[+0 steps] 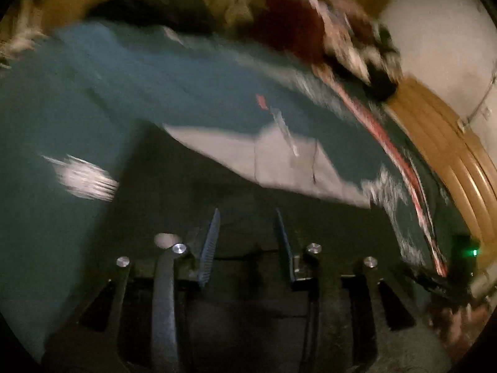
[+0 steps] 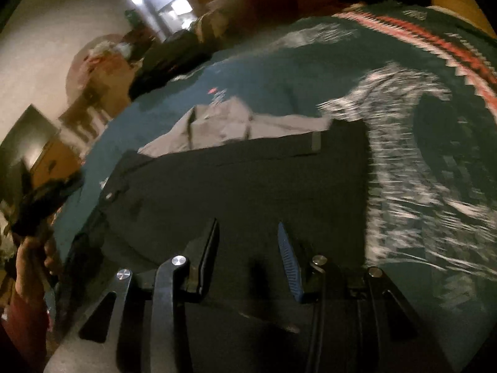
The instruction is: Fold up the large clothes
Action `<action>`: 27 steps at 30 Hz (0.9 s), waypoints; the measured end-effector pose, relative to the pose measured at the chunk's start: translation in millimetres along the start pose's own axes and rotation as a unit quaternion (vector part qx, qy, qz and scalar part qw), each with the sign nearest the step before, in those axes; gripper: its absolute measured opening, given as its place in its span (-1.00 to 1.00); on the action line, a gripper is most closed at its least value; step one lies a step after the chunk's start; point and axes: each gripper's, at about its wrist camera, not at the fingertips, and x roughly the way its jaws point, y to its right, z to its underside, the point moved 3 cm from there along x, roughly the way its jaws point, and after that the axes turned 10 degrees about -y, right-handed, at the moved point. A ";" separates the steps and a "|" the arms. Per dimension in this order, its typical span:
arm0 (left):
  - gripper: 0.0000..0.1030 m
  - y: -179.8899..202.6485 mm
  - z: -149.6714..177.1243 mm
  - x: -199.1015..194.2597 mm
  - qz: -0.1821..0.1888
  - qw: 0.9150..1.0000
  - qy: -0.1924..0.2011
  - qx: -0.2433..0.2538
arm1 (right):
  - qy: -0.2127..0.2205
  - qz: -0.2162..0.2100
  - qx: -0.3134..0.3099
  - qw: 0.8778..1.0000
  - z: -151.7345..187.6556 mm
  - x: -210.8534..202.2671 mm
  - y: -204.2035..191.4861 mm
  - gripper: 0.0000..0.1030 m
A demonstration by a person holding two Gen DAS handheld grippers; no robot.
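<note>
A large dark garment [image 2: 248,186] lies spread flat on a teal patterned bedspread [image 2: 295,71]; it also shows in the left wrist view [image 1: 217,186]. A folded light grey garment [image 2: 223,124] lies just beyond it, also seen in the left wrist view [image 1: 273,158]. My left gripper [image 1: 247,214] is open and empty, low over the dark garment. My right gripper [image 2: 248,227] is open and empty, just above the dark garment's near part. Both views are blurred.
A heap of dark, red and patterned clothes [image 1: 295,25] lies at the far side of the bed. The teal bedspread [image 1: 62,124] has white and red patterns. A wooden bed frame [image 1: 441,130] and a pale wall [image 1: 441,31] stand at the right.
</note>
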 end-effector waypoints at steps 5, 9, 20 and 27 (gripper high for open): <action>-0.99 -79.1 -11.2 50.9 0.044 0.989 -0.059 -0.126 | -0.048 0.003 0.010 0.999 -6.9 45.1 13.6 -0.22; -0.92 -91.6 9.4 -26.8 -0.005 0.995 -0.012 -0.101 | -0.068 0.020 0.019 0.997 -0.4 26.2 30.1 -0.20; 0.37 -81.7 182.2 -118.6 0.019 0.996 -0.079 -0.026 | -0.127 -0.031 0.059 0.990 199.3 -106.3 41.5 0.03; 0.38 -76.8 206.9 -122.0 0.015 0.996 -0.085 -0.008 | -0.146 -0.004 0.043 0.988 257.2 -89.4 26.6 0.02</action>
